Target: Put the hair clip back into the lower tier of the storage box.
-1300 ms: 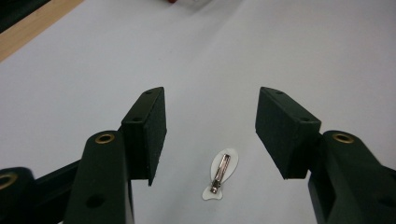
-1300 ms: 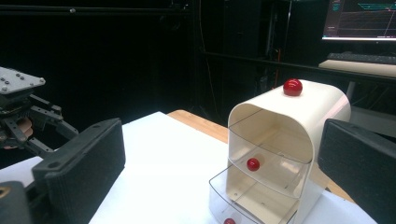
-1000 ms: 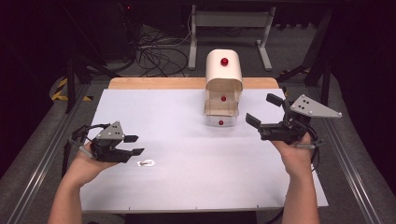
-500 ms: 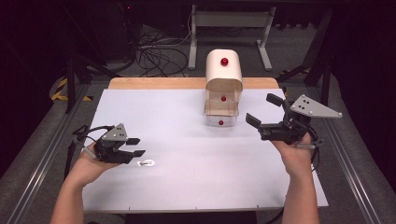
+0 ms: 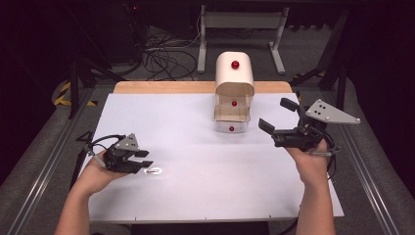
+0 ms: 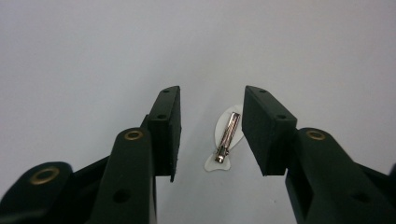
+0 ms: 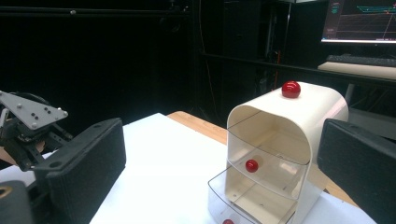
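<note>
A small white hair clip [image 5: 154, 171] with a metal bar lies flat on the white table [image 5: 195, 196], near the front left. My left gripper [image 5: 145, 159] hovers just left of it, open. In the left gripper view the clip [image 6: 227, 137] lies between the spread jaws of the left gripper [image 6: 210, 100], closer to the right one. A cream drawer box [image 5: 234, 93] with red knobs stands at the back centre, its clear bottom drawer [image 7: 243, 200] pulled out a little. My right gripper [image 5: 278, 115] is held open to the right of the box, with nothing between its jaws.
A wooden strip [image 5: 166, 87] borders the table's far edge. Metal rails [image 5: 372, 186] run along both sides. Cables [image 5: 161, 54] and a stand's legs lie on the floor behind. A monitor [image 7: 359, 21] glows at the right gripper view's top right.
My left gripper has moved slightly toward the near edge and closer to the clip. The right gripper and the drawer box have stayed still.
</note>
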`<state>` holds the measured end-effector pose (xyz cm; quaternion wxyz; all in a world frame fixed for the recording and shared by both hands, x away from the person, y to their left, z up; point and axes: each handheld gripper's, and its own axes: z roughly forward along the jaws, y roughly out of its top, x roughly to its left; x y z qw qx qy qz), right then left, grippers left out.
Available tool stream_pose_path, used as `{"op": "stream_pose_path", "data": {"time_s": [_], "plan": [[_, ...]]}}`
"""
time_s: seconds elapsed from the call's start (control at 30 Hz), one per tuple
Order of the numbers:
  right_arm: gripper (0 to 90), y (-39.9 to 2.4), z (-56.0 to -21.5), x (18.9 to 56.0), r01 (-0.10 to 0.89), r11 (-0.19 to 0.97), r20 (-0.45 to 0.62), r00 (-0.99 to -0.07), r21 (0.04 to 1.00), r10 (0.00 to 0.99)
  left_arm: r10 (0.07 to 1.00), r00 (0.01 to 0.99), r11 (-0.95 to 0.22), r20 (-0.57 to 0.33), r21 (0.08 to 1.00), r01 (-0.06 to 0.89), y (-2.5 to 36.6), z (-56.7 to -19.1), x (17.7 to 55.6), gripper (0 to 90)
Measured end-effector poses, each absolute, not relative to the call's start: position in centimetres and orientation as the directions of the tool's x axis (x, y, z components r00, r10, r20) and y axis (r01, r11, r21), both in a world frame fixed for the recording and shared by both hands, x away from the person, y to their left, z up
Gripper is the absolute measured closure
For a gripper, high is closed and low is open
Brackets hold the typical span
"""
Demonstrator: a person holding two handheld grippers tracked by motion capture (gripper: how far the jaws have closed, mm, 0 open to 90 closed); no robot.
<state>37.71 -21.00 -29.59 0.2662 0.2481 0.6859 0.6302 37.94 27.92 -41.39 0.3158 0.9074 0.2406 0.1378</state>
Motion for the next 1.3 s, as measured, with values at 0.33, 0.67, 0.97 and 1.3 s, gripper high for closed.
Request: {"op": "stream_pose_path", "data": {"time_s": [0.33,0.67,0.97,1.3], "plan": [[2.1,-21.0,-29.6,37.6,0.005,0.077,-0.048,-0.737,0.997,0.675,0.499,0.862,-0.716,0.085,0.601,0.356,28.0,-42.3,38.2,64.1],[2.2,-21.0,-29.5,37.6,0.002,0.079,-0.052,-0.737,0.997,0.674,0.477,0.874,-0.749,0.088,0.561,0.352,27.6,-43.0,38.4,69.0],[2.2,-21.0,-29.5,37.6,-0.004,0.085,-0.06,-0.738,0.996,0.672,0.46,0.883,-0.774,0.09,0.528,0.349,27.0,-43.6,38.6,70.9],[2.3,-21.0,-29.5,37.5,-0.003,0.085,-0.06,-0.74,0.996,0.67,0.453,0.887,-0.79,0.09,0.502,0.352,26.7,-44.2,38.8,72.5]]}}
